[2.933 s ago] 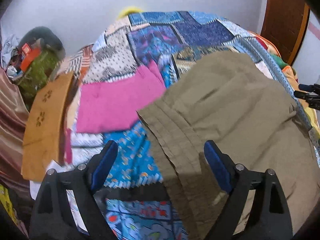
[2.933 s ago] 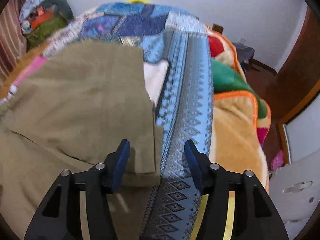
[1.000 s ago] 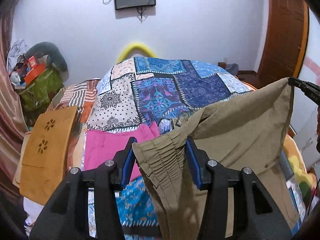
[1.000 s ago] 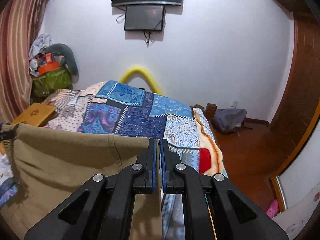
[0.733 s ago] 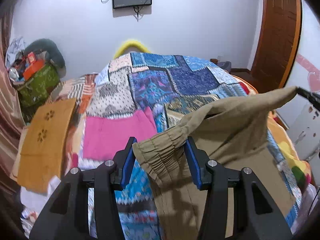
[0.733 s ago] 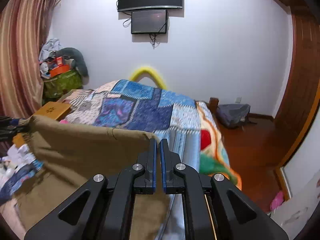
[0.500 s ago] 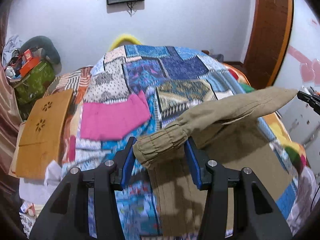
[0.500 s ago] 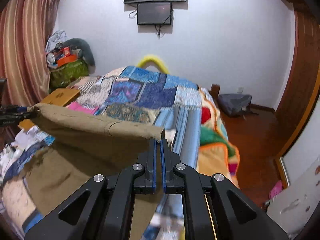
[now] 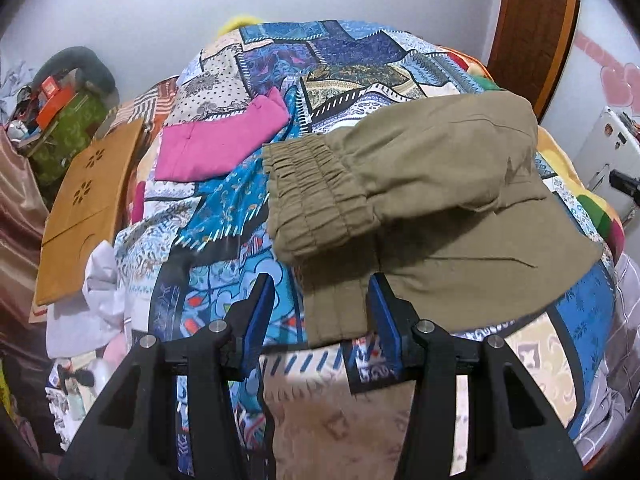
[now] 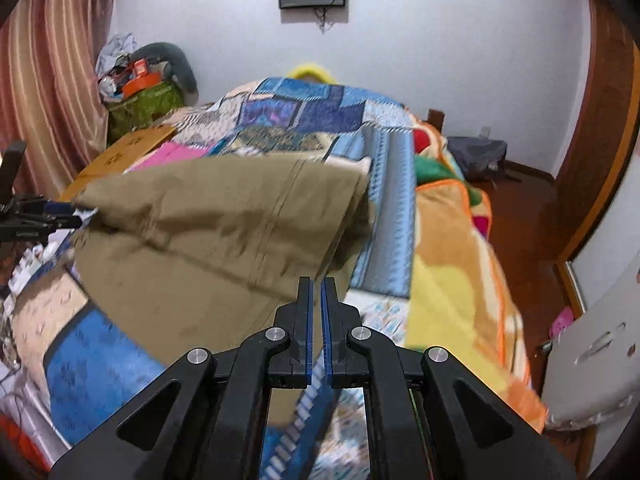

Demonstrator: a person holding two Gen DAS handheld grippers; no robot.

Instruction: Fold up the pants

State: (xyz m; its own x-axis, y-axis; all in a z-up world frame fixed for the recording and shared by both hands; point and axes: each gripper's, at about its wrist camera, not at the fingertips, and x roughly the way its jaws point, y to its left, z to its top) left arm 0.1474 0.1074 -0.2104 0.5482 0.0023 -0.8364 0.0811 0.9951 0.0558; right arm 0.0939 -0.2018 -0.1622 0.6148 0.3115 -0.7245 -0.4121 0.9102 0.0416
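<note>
With the fold landing: jaws parted
Left gripper [image 9: 318, 300]: hanging wide open, holding nothing
Right gripper [image 10: 316, 300]: nearly closed, grip on cloth unclear
Pants [image 9: 420, 200]: lying doubled on bed [image 9: 224, 216]
Next: probably flattening, then folding again

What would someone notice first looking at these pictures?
The olive pants, folded over on themselves, fill the middle of the patchwork quilt. A pink cloth lies beyond their elastic waistband. The left gripper stands open just before them.
</note>
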